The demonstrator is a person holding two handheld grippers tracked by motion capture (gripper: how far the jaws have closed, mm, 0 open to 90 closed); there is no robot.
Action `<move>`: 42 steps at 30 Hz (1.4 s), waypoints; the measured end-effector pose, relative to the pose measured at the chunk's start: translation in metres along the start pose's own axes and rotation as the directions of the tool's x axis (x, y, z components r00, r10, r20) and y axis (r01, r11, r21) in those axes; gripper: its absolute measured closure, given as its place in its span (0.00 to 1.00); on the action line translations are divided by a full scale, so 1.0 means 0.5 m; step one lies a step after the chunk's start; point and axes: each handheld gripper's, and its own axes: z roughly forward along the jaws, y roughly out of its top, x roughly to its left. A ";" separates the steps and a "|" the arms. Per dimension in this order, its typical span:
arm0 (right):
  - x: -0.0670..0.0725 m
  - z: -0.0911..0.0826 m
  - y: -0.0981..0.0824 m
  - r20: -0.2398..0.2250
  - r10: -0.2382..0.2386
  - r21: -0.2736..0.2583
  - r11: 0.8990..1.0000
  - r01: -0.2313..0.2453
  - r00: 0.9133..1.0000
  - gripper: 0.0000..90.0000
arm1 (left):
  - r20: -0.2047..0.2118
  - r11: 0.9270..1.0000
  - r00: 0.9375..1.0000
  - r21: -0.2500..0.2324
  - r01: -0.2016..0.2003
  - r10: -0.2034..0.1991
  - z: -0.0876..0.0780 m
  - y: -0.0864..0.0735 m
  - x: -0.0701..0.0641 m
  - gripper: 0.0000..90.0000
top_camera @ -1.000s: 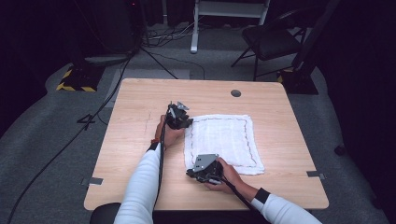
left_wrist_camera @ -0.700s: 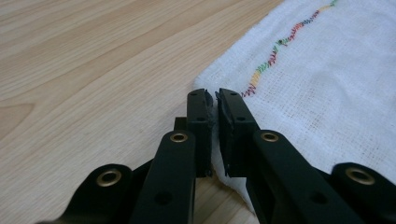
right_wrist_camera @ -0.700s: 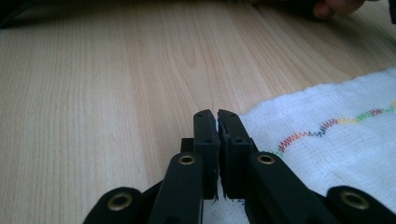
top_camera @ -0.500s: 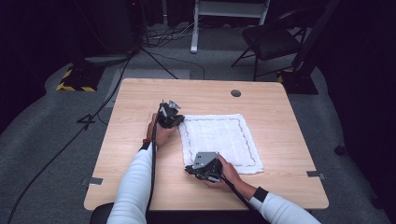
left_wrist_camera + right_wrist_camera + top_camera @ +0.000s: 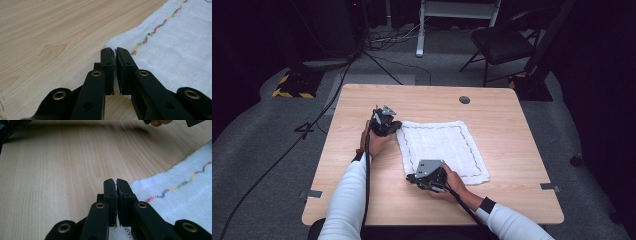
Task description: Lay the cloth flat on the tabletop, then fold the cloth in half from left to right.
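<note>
A white cloth (image 5: pixel 442 145) with a coloured zigzag stitch along its border lies flat on the wooden table (image 5: pixel 512 200). My left gripper (image 5: pixel 397 128) is at the cloth's far left corner, and in the left gripper view the left gripper (image 5: pixel 114 51) is shut with the cloth (image 5: pixel 175 45) pinched between its jaws. My right gripper (image 5: pixel 412 177) sits at the near left corner. There the right gripper (image 5: pixel 116 181) is shut on the cloth's edge (image 5: pixel 180 195), with white fabric showing between the jaws.
A round cable hole (image 5: pixel 464 99) is near the table's far edge. Bare wood lies left of the cloth and along the right side. A black chair (image 5: pixel 502 45) and floor cables stand beyond the table. A cable trails from each gripper along the forearms.
My left hand has moved left across the table, drawing the cloth's far left corner with it. The right hand has stayed at the near left corner.
</note>
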 end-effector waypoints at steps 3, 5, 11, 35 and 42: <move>0.005 0.005 0.004 -0.004 -0.004 -0.003 1.000 0.004 1.000 0.97 | -0.001 1.000 1.000 -0.006 -0.002 0.002 -0.005 0.000 0.002 0.94; 0.007 0.005 0.005 -0.007 -0.003 -0.013 1.000 0.003 1.000 0.97 | 0.002 1.000 1.000 -0.006 -0.005 0.005 -0.008 0.001 0.003 0.93; 0.006 0.005 0.025 -0.005 -0.012 -0.034 0.999 0.011 1.000 0.97 | -0.010 1.000 1.000 -0.021 0.005 -0.005 -0.020 -0.002 0.006 0.93; 0.003 0.015 0.054 -0.003 -0.025 -0.044 0.999 0.025 1.000 0.97 | -0.010 0.999 1.000 -0.052 0.015 -0.016 -0.038 -0.009 0.028 0.94; 0.001 0.012 0.057 0.002 -0.025 -0.053 0.998 0.025 1.000 0.97 | -0.018 0.998 1.000 -0.064 0.016 -0.017 -0.044 -0.007 0.031 0.94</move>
